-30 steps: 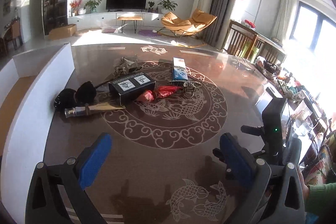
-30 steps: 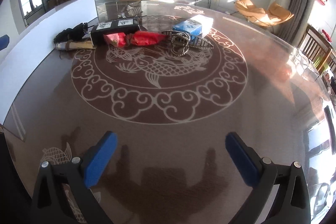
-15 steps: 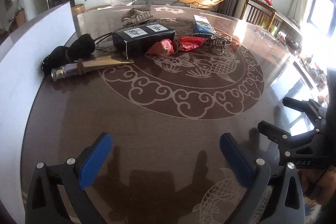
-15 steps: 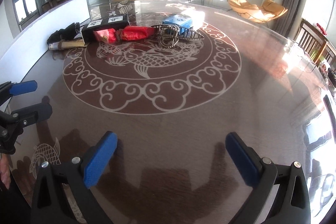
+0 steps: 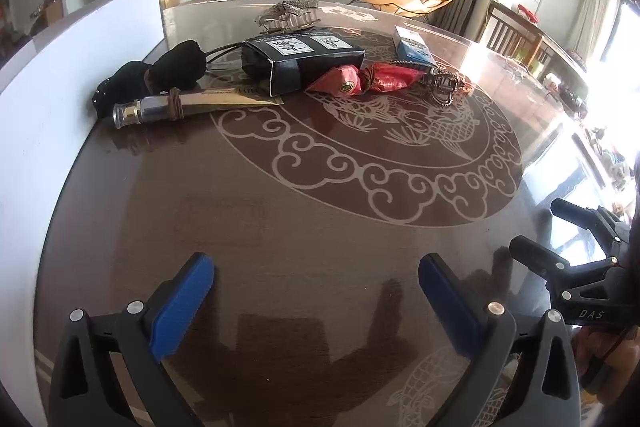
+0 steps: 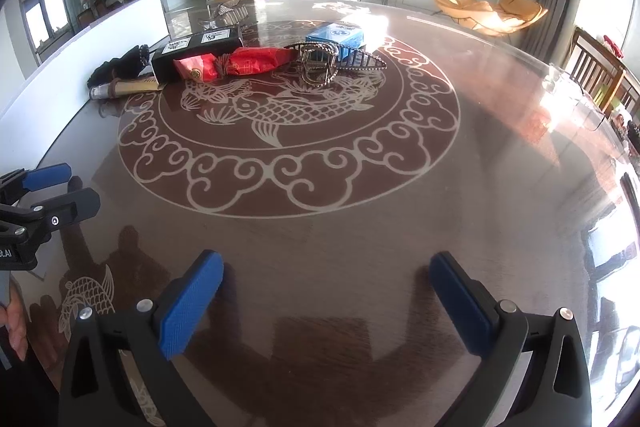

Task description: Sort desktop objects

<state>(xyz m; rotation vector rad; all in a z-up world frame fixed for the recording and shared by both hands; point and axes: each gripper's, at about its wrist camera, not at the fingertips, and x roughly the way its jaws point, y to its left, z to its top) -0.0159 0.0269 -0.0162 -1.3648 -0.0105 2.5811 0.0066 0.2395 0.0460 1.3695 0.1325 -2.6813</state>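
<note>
A cluster of objects lies at the far side of the round table. A black box (image 5: 302,61) with white labels sits beside a red snack bag (image 5: 366,79), a blue box (image 5: 412,45), a metal claw clip (image 5: 444,85), a black pouch (image 5: 160,73) and a silver-capped stick (image 5: 180,107). The same black box (image 6: 196,49), red bag (image 6: 240,63), blue box (image 6: 336,35) and claw clip (image 6: 320,65) show in the right wrist view. My left gripper (image 5: 316,291) is open, low over bare table near the front edge. My right gripper (image 6: 326,297) is open too, nothing between its fingers.
A white panel (image 5: 52,99) runs along the table's left side. A silver ornament (image 5: 288,13) stands at the back of the table. The brown table (image 5: 320,219) carries a fish-and-cloud pattern. Chairs and clutter line the right edge.
Both grippers have moved forward and lower over the table toward the object cluster, which looks nearer. Each gripper has come into the other's view. Both stay open.
</note>
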